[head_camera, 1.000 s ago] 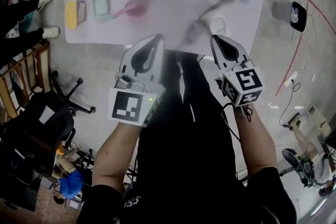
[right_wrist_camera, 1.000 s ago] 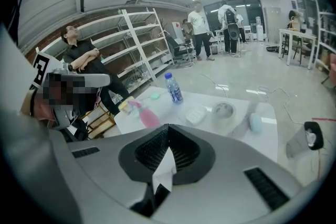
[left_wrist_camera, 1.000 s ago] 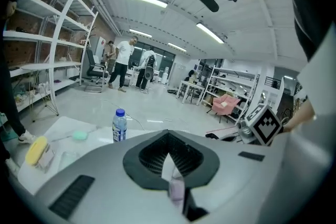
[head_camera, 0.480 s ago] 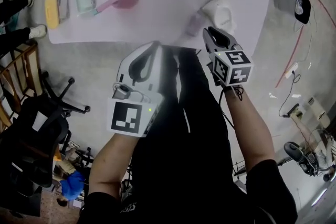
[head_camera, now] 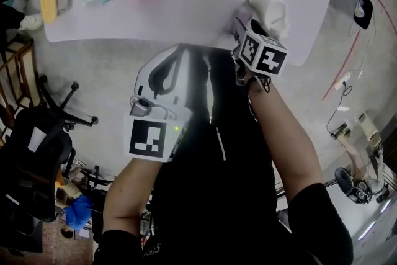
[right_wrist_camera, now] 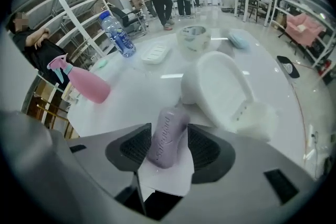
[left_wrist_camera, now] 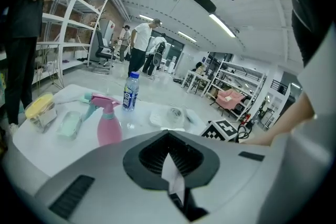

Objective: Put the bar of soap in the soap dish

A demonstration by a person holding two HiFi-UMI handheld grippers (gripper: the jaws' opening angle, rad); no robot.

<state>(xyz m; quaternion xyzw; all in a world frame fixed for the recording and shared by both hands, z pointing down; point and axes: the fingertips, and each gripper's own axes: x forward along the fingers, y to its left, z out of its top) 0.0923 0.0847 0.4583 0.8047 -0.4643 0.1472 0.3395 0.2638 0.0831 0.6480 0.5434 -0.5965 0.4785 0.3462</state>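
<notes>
Soap bar [right_wrist_camera: 164, 147], the purple one, is lying near the front edge of the bench [right_wrist_camera: 131, 97], right between the pads of my right tongs. Going across from the left: pink spray bottle [left_wrist_camera: 107, 123] and water bottle [left_wrist_camera: 130, 92] are well off to that side and not in the way. My left tongs [left_wrist_camera: 170, 165] are closed on nothing and held off the bench in front of me, so they're just parked. My right tongs [right_wrist_camera: 170, 131] are down over the bar with a pad against each long side. I'd call that gripping it, though the bar sits a bit skewed between the pads. Just to the right, close to the bar's far end, is the white soap dish [right_wrist_camera: 223, 89], which looks tipped up at an angle. For this step I'd squeeze firmly but not hard, since soap is slick and could squirt out, then lift straight up before swinging right. It's a short hop, so go slow, clear the raised rim, and lower the bar into the hollow before letting go.
</notes>
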